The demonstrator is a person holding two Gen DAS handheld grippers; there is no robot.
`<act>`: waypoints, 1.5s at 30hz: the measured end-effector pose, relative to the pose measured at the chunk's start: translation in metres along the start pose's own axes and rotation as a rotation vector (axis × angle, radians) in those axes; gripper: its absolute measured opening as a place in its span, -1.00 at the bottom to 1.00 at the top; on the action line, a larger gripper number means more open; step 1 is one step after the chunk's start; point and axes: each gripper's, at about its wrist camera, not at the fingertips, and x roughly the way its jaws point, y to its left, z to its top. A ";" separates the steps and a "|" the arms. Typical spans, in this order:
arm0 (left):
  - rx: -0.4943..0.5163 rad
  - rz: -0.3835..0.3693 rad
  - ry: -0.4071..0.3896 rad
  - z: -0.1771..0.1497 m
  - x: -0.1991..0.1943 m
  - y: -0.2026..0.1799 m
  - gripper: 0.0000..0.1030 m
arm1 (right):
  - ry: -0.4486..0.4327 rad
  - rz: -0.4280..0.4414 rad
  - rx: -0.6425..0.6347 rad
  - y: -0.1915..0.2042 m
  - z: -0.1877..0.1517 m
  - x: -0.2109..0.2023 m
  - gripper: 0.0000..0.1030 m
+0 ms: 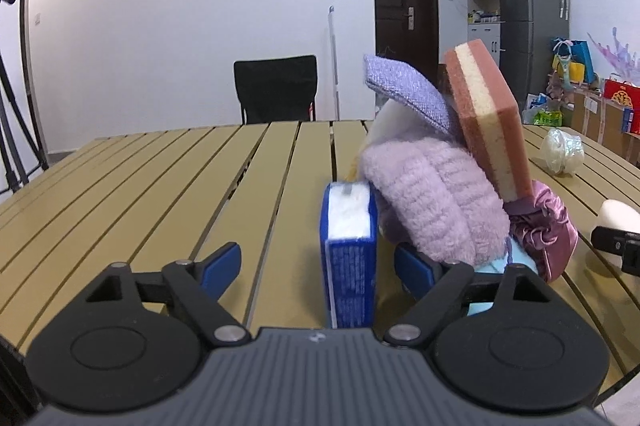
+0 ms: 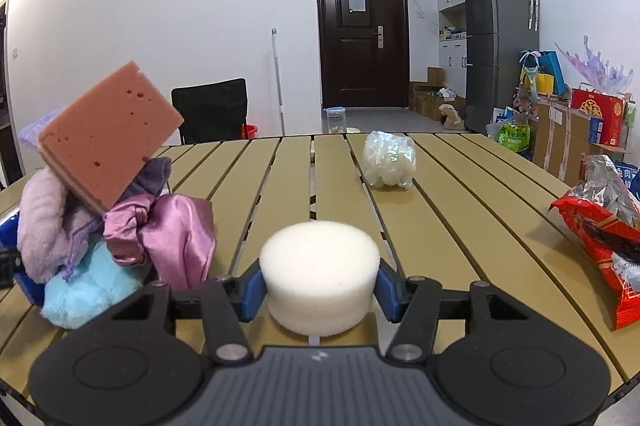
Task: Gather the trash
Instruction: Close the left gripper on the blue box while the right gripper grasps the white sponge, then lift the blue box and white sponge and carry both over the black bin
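Blue-padded left hand-held gripper [image 1: 318, 262], pointing slightly downward over the slatted tan bench [image 1: 140, 178]; jaws apart, with an upright blue box [image 1: 350, 266] standing between them, the pads clear of its sides. Right hand-held gripper [image 2: 319, 288], same downward tilt, closed on a white foam puck [image 2: 320, 274]: both blue pads press its round sides and the puck sits low over the bench. Just right of the blue box, touching it: a heap of soft items, namely a pale purple fleece cloth [image 1: 432, 202], a lilac woven cloth [image 1: 408, 94], a shiny pink satin bag [image 2: 176, 238], a light blue plush piece [image 2: 92, 286], and a pink-and-cream sponge [image 1: 488, 118] leaning tilted on top. Open room: bare slats to the left of the blue box as far as the bench edge; a clear lane ahead of the puck up to a crumpled clear plastic wrapper [image 2: 389, 160] near the far edge. Red snack bag [image 2: 600, 238], torn with silver lining showing, at the bench's right edge, well apart from the puck. Black chair [image 1: 276, 88] beyond the far edge.
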 end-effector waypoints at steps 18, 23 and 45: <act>-0.008 -0.087 0.037 -0.005 0.018 0.003 -0.53 | 0.001 0.026 -0.028 0.006 -0.004 -0.006 0.06; -0.012 -0.080 0.023 -0.003 0.010 0.002 -0.53 | -0.010 0.034 -0.025 0.006 -0.002 -0.014 0.06; -0.108 -0.070 -0.093 -0.002 -0.072 0.021 -0.53 | -0.097 0.058 -0.094 0.024 -0.006 -0.092 0.06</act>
